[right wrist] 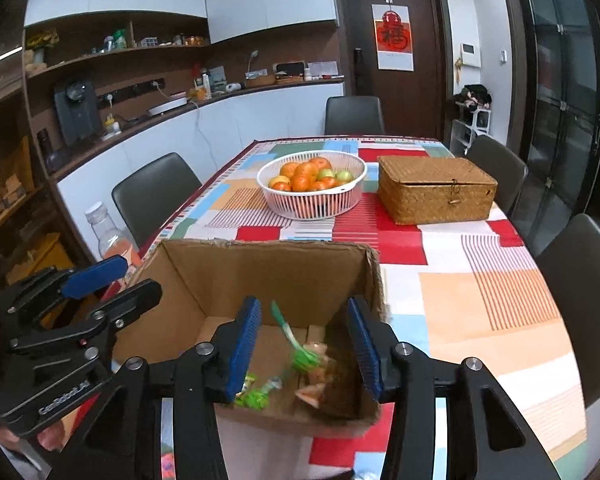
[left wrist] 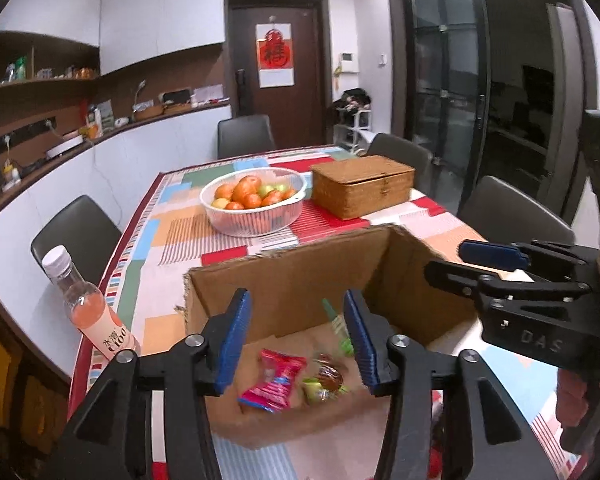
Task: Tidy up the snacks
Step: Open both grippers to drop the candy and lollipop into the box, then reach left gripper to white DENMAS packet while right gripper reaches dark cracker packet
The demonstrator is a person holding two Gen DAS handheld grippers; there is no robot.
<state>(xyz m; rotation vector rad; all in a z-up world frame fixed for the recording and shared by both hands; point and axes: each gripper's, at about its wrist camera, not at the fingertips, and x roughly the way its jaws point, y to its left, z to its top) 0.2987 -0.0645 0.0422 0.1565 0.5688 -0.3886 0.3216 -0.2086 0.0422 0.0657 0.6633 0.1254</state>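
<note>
Both my claws hang over the open brown cardboard box (left wrist: 300, 280) at the near end of the table w/ the patchwork-colour tablecloth (left wrist: 188, 216). My left gripper (left wrist: 296, 344) has its blue pads spread wide, nothing between them; my right gripper (right wrist: 304, 346) is spread too, also empty. Snacks lie loose on the box floor: a pink foil-wrapped snack packet (left wrist: 274, 380) near the left side, a dark round candy in clear wrap (left wrist: 329, 376) just beside it, and a green-wrapped sweet (right wrist: 256, 396) toward the near wall. A long green-and-clear packet (right wrist: 296, 344) is smeared by blur in both views, so I can't tell if it is falling or lying against the wall. So the drop-in step looks about done, imo. To do it well: keep both claws spread and lift straight up, so the pads don't catch the box rim or drag the light box twd the table edge. The right claw sits close to the box's right wall, so clear that first. The left one should mind the clear plastic bottle of pink drink w/ white cap (left wrist: 88, 304), upright at the left edge, near the box; a sideways swing could tip it off. Far off, the white slatted basket of oranges and green fruit (right wrist: 312, 196) and the lidded woven wicker box (right wrist: 436, 192) are well apart from my work. Next pick needs a look round: no loose snacks show on the cloth from here.
</note>
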